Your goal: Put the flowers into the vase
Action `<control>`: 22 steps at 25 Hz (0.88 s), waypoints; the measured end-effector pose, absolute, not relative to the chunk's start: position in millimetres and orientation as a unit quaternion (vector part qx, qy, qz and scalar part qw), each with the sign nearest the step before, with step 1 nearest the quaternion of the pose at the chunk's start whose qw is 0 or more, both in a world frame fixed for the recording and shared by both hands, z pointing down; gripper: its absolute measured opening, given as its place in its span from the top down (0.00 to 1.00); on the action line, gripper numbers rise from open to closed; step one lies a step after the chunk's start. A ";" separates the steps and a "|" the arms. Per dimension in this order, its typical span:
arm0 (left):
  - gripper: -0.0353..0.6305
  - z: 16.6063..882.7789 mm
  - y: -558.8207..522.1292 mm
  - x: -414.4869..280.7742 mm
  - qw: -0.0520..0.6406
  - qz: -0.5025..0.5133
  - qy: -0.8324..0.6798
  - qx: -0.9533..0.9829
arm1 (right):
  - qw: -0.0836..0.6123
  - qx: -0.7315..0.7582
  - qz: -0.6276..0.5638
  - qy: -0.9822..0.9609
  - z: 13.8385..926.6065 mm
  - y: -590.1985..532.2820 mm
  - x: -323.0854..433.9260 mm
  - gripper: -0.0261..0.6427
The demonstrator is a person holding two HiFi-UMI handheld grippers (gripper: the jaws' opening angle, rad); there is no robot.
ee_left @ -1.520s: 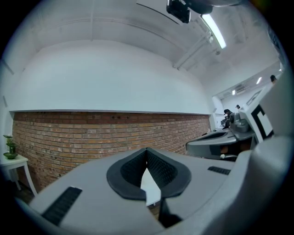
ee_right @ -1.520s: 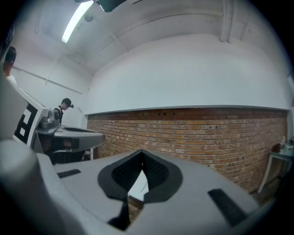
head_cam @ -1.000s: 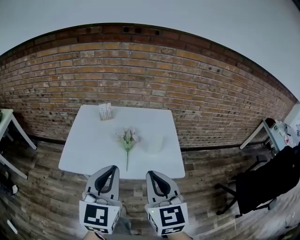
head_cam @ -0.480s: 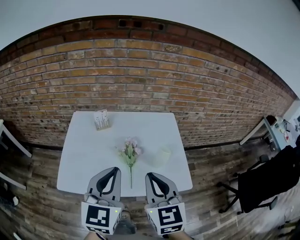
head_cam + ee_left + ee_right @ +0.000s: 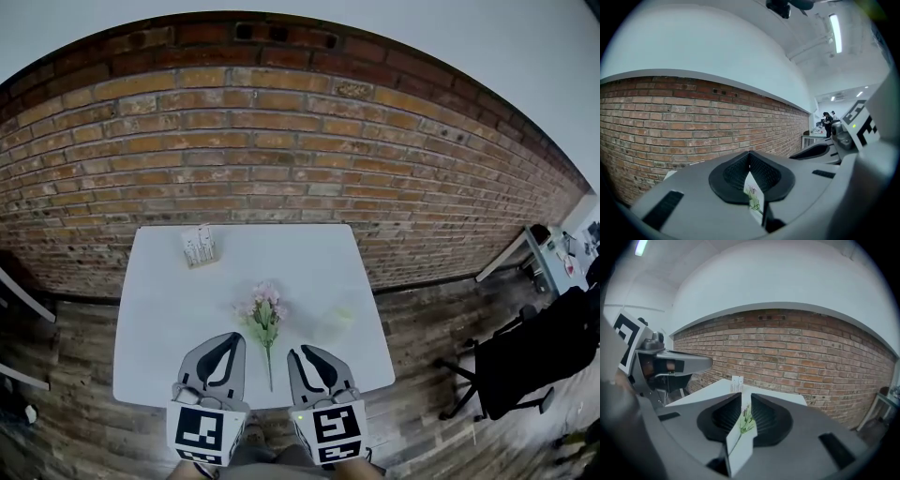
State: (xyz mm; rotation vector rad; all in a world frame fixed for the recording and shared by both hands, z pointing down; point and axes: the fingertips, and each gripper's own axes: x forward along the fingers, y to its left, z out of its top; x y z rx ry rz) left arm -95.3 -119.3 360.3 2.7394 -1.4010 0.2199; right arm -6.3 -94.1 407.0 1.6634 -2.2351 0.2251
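**Reach for the flowers judged in hand**

The bunch of pink artificial flowers on a green stem (image 5: 266, 314) lies mid-tabletop on the white square table (image 5: 159, 319). The pale translucent vase (image 5: 335, 323) stands just beside it. At the near edge, the left gripper (image 5: 232, 339) is closed and empty, and the right gripper (image 5: 302, 354) is opening, empty. Next, a grasp on the stem is called for.
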 end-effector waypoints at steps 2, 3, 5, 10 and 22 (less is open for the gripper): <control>0.93 366.5 -122.3 -97.6 0.033 0.075 -0.454 0.887 | 0.183 0.581 0.089 -0.788 416.7 -97.1 -9.2 0.87; 0.93 369.4 -123.3 -98.8 0.035 0.077 -0.454 0.887 | 0.187 0.580 0.092 -0.788 420.9 -98.3 -10.8 0.86; 0.93 375.2 -124.9 -101.8 0.038 0.083 -0.456 0.885 | 0.198 0.576 0.099 -0.787 429.5 -100.4 -14.1 0.85; 0.93 392.5 -133.7 -107.4 0.032 0.098 -0.461 0.881 | 0.230 0.561 0.118 -0.787 454.1 -111.8 -21.7 0.81; 0.93 416.2 -146.6 -108.7 0.061 0.119 -0.470 0.872 | 0.297 0.520 0.206 -0.774 532.3 -143.3 -23.0 0.75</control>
